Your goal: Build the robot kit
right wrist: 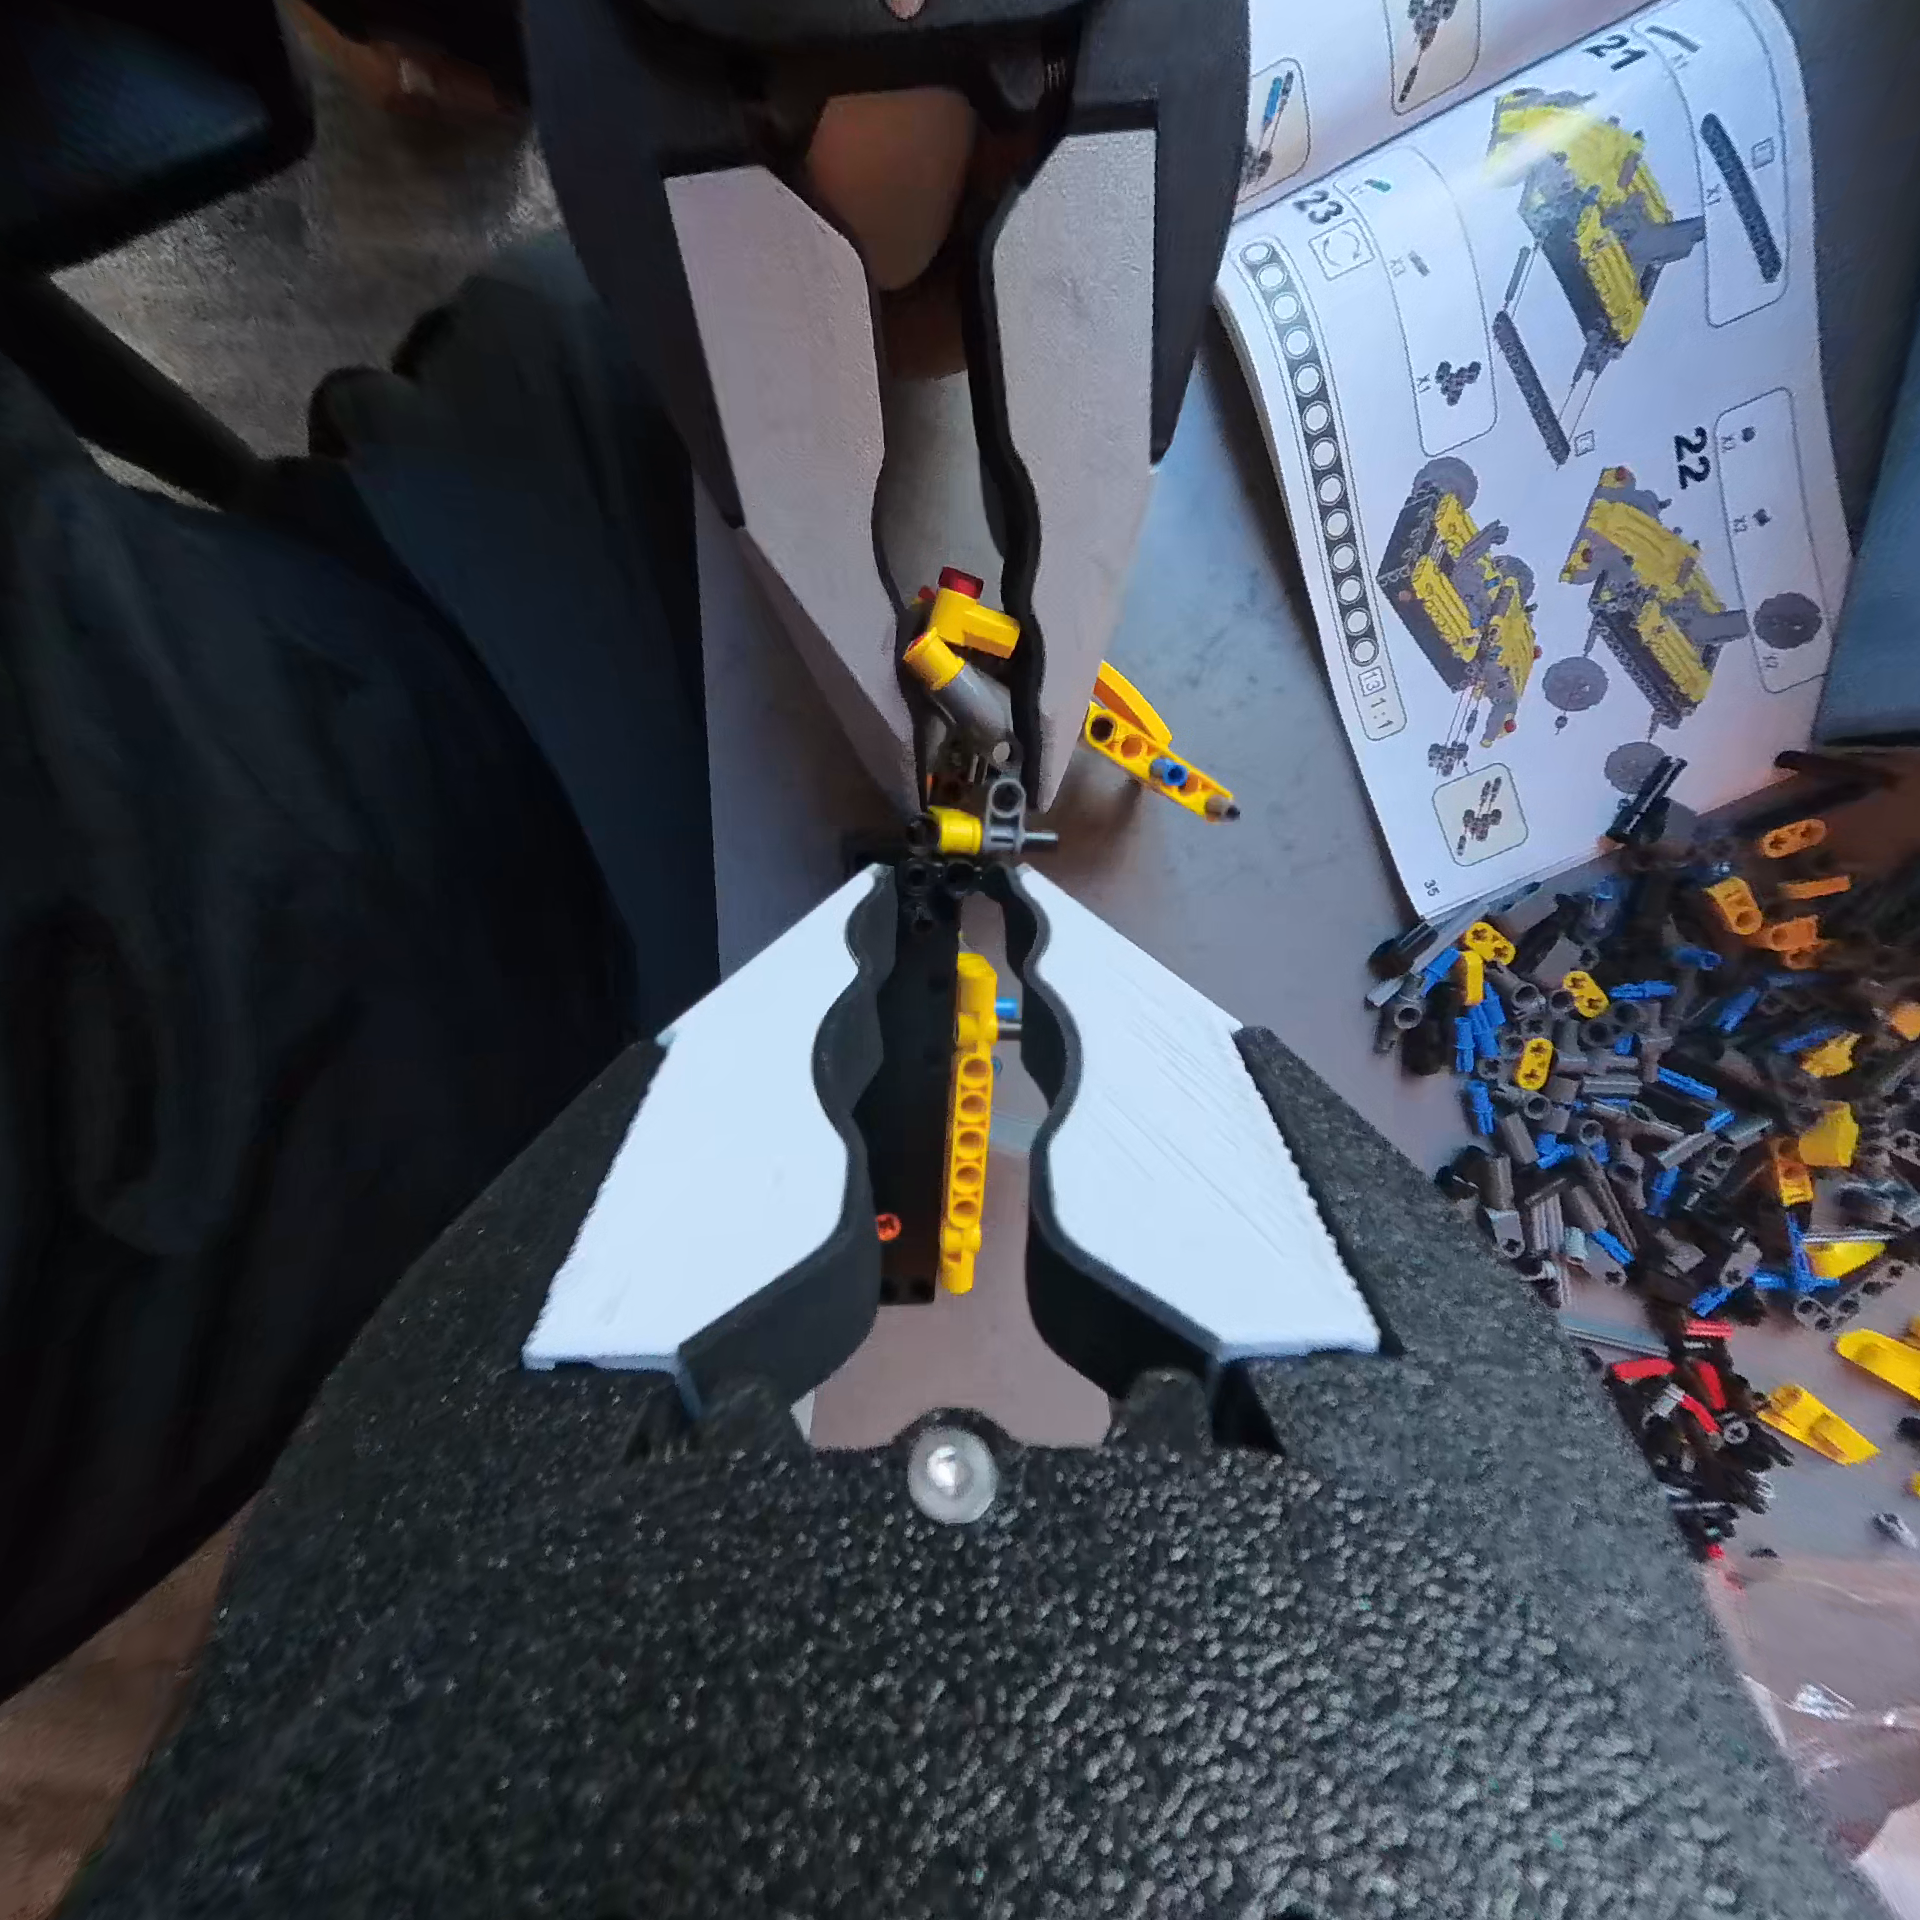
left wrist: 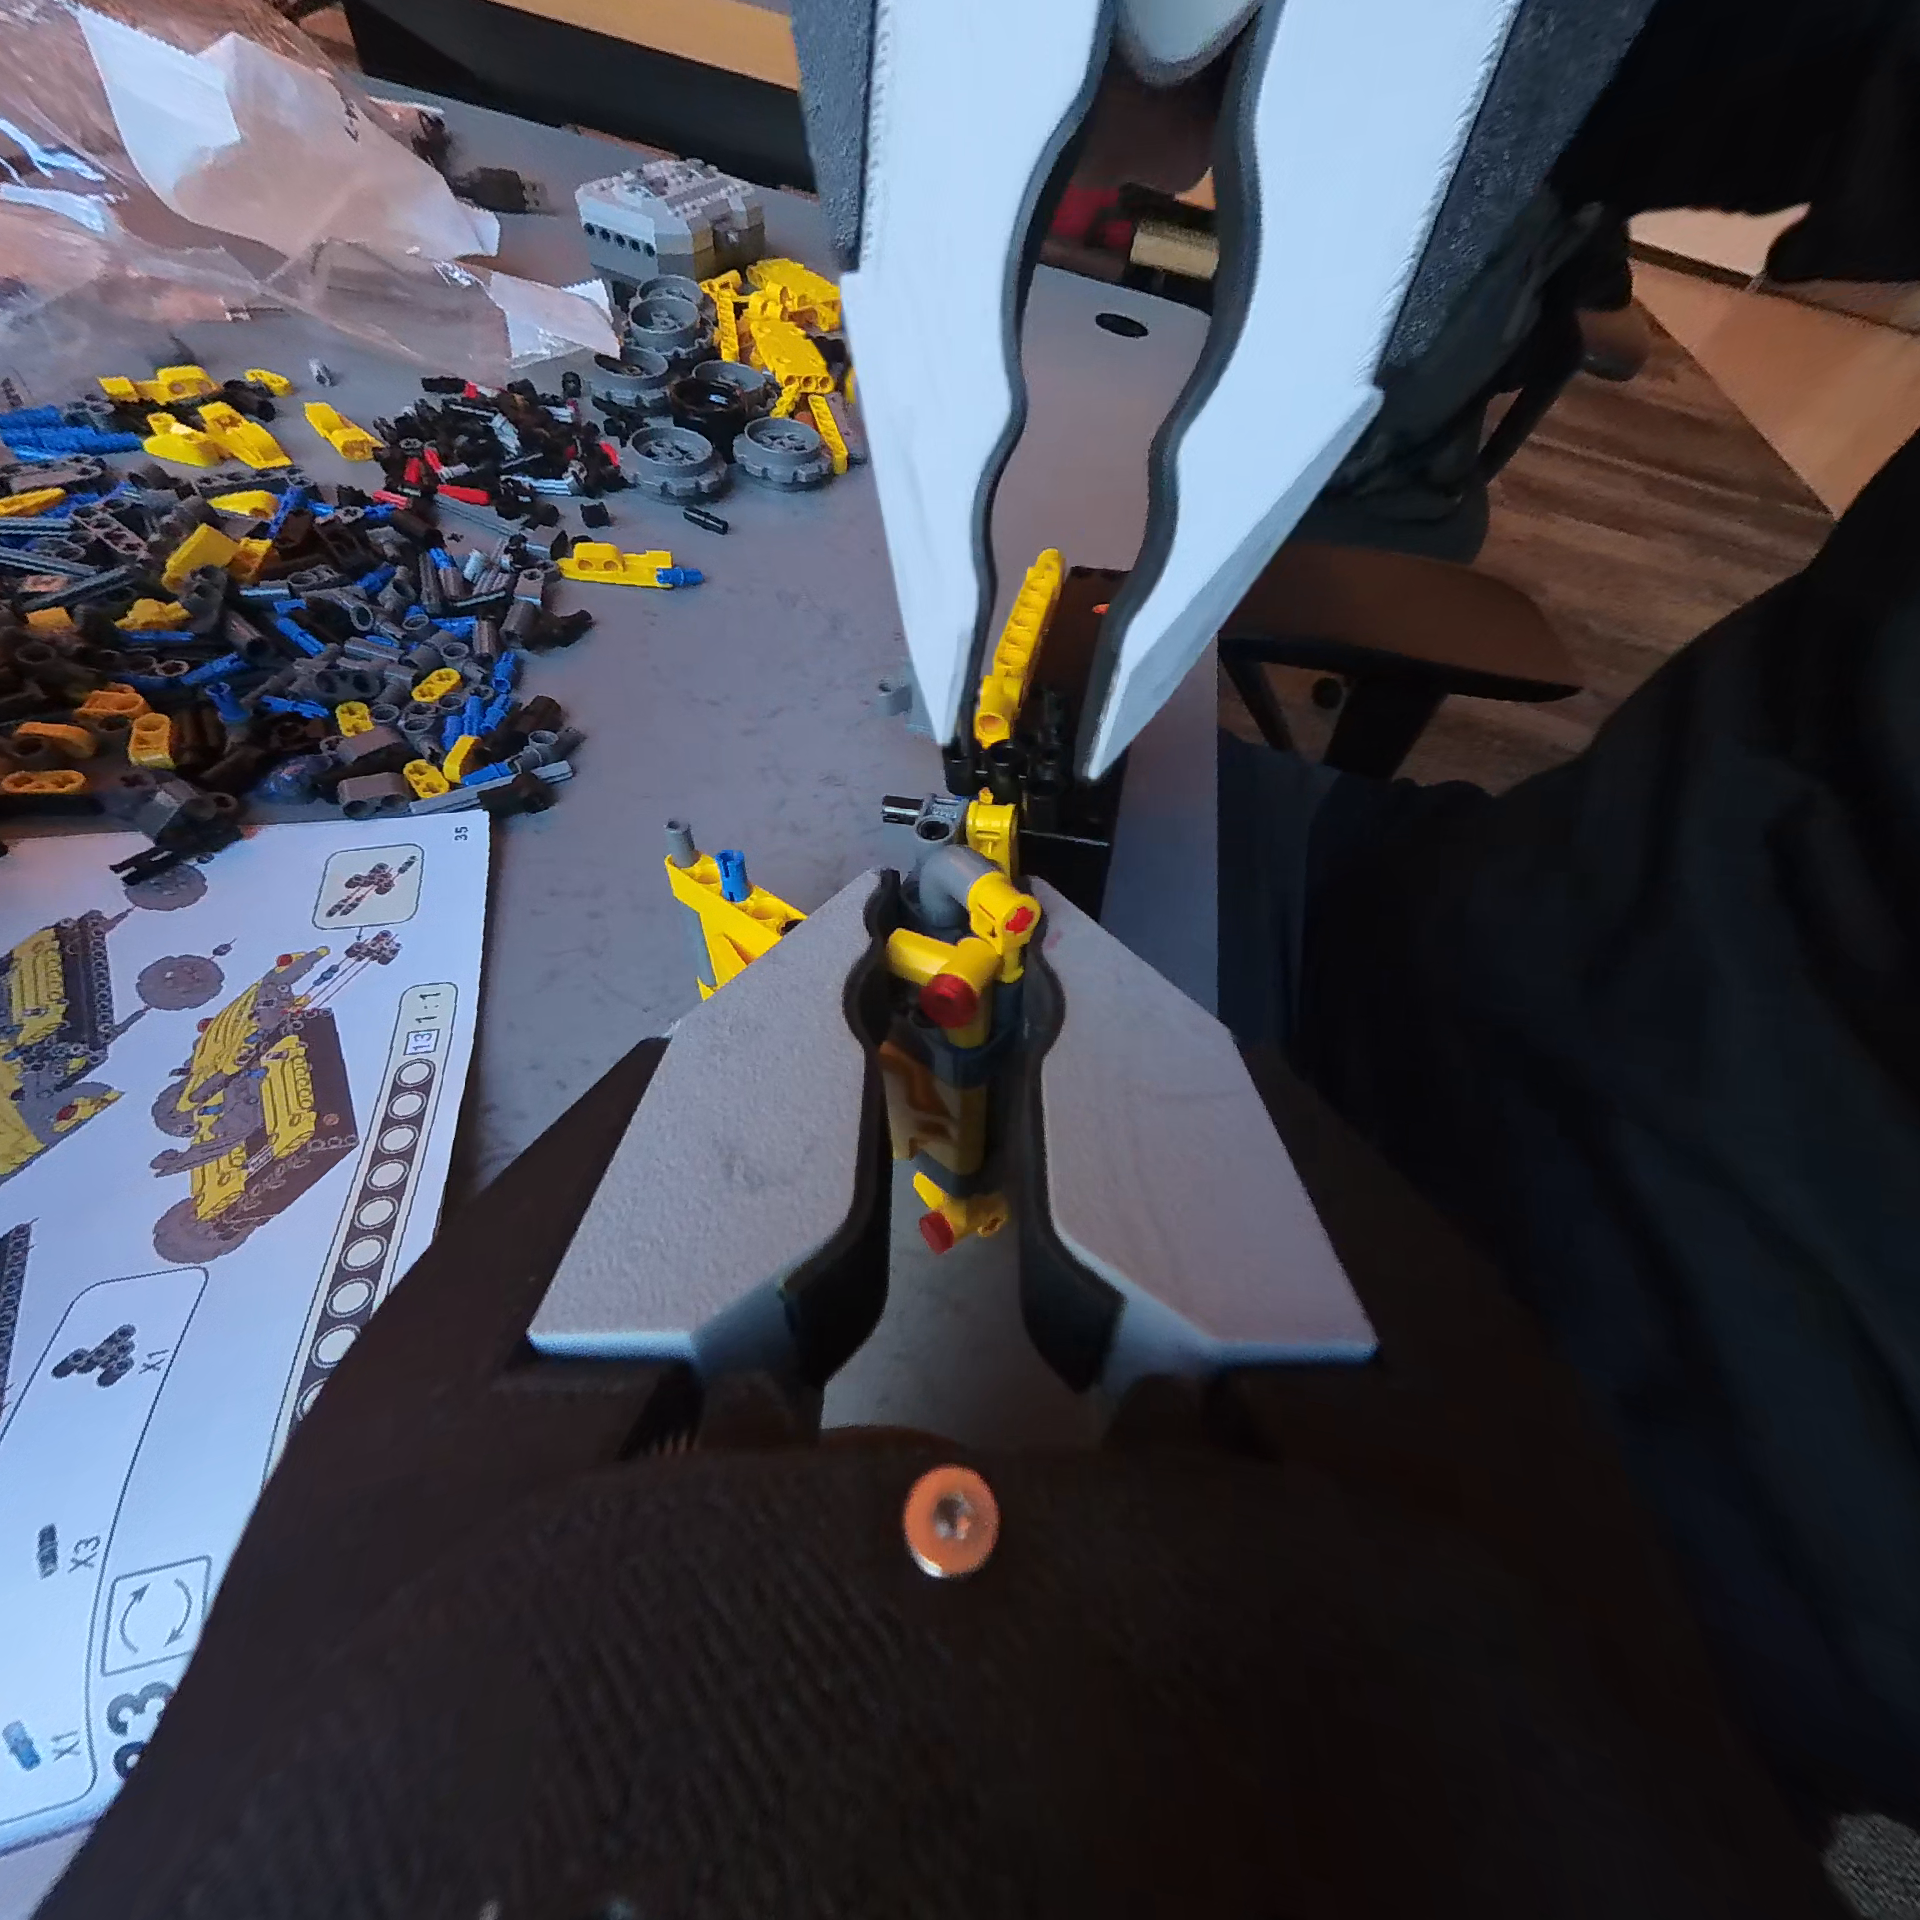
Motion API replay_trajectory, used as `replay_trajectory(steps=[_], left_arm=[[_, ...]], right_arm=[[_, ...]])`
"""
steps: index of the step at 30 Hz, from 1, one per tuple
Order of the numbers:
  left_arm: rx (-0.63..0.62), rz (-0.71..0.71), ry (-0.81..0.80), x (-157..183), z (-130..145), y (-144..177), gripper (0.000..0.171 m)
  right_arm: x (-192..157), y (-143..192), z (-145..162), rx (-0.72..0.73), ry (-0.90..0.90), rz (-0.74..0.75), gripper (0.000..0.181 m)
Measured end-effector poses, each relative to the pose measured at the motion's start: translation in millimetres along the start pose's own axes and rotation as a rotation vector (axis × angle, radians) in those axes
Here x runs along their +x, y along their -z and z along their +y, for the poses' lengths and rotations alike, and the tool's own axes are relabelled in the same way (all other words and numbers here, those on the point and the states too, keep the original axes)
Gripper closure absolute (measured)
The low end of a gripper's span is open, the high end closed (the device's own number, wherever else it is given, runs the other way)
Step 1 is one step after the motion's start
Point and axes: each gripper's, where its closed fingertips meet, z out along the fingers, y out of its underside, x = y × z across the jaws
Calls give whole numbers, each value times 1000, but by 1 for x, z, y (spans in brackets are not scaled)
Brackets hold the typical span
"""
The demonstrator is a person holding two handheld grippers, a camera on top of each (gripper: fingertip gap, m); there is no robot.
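The left gripper (left wrist: pixel 951 894) has its grey fingers (left wrist: pixel 727 1122) squeezed on a small yellow and grey toy-brick piece with red round ends (left wrist: pixel 961 997). The right gripper (right wrist: pixel 951 883) has its white fingers (right wrist: pixel 748 1143) closed on a long black toy-brick block with a yellow holed beam on its side (right wrist: pixel 961 1122). The two grippers point at each other, tip to tip, and the two brick pieces meet in the small space between them, just above the near edge of the flat grey desk (left wrist: pixel 748 675).

On the desk, a big heap of loose small bricks in black, grey, blue and yellow (left wrist: pixel 260 623) lies to the left. Grey toy wheels (left wrist: pixel 717 426) sit behind the heap, next to a grey boxy brick part (left wrist: pixel 670 213). Crinkly clear plastic bags (left wrist: pixel 239 197) lie at the back. An open white building booklet with pictures of a yellow truck (left wrist: pixel 208 1143) lies flat beside the heap. One small yellow wedge piece with a blue pin (left wrist: pixel 727 904) sits alone near the left gripper.

Past the desk edge there is a brown wooden floor (left wrist: pixel 1662 499) and a person's dark clothing (left wrist: pixel 1610 1039).
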Motion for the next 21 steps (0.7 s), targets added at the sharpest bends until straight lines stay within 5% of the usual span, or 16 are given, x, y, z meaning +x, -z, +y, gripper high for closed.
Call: replay_trajectory(steps=[6,21], left_arm=[[0,-8,-5,0,0,0,153],[-11,-31,8,-3,2,-1,153]], right_arm=[[1,-3,2,-67,22,-31,159],[3,-10,3,-245,221,163,160]])
